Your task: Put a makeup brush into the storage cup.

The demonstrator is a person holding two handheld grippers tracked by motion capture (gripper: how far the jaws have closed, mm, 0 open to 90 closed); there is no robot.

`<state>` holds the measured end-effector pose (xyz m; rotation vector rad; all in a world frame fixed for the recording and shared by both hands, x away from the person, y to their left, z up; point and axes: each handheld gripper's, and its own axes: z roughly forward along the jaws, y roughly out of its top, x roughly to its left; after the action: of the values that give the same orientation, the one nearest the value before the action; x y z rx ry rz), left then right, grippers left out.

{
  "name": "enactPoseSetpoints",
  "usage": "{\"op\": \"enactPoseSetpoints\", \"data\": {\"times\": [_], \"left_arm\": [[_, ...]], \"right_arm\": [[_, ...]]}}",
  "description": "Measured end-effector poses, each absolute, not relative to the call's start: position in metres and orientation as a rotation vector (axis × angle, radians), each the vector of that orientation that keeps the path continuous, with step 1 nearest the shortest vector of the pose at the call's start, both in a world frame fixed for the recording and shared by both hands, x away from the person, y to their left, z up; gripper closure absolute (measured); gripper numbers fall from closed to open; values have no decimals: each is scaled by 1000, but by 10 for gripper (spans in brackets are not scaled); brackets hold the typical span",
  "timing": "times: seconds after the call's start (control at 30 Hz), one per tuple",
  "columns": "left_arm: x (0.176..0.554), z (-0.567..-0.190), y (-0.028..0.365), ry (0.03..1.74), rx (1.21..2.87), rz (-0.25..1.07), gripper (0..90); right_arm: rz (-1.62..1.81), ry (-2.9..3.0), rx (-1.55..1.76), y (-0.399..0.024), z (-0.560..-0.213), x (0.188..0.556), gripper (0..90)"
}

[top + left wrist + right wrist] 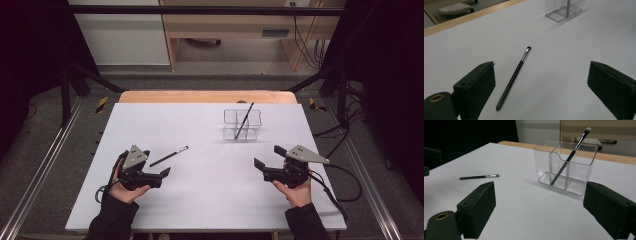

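- Two slim black makeup brushes are in play: one loose brush (169,156) lies flat on the white desk (210,200), left of centre, its silver ferrule and dark tip pointing to the far right.
- The other black brush (244,120) stands tilted inside a clear plastic organiser with compartments (231,117) on the far right of centre, its pale bristle end up and leaning on the rim.
- In the right gripper view this standing brush (570,156) has its handle end at the floor of a middle compartment of the organiser (579,180).
- The left gripper (162,175) rests near the left front edge, just beside the near end of the loose brush; its jaws gape wide with nothing between the pads, and in the left gripper view the brush (514,77) lies on the desk between and beyond them.
- The right gripper (267,157) sits at the right front, well apart from the organiser, jaws spread wide and empty.
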<state>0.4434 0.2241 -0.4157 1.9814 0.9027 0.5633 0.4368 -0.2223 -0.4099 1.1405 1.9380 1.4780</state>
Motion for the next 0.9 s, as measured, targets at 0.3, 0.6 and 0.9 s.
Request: {"op": "enactPoseSetpoints", "data": {"times": [0.3, 0.6, 0.9], "left_arm": [[446, -415, 228, 920, 1964, 561, 66], [454, -410, 226, 919, 1971, 569, 66], [469, -402, 221, 918, 2012, 577, 73]], "right_arm": [[1465, 1958, 1133, -222, -411, 436, 108], [1455, 1970, 1135, -221, -413, 435, 110], [1462, 1960, 1140, -221, -411, 435, 112]]}}
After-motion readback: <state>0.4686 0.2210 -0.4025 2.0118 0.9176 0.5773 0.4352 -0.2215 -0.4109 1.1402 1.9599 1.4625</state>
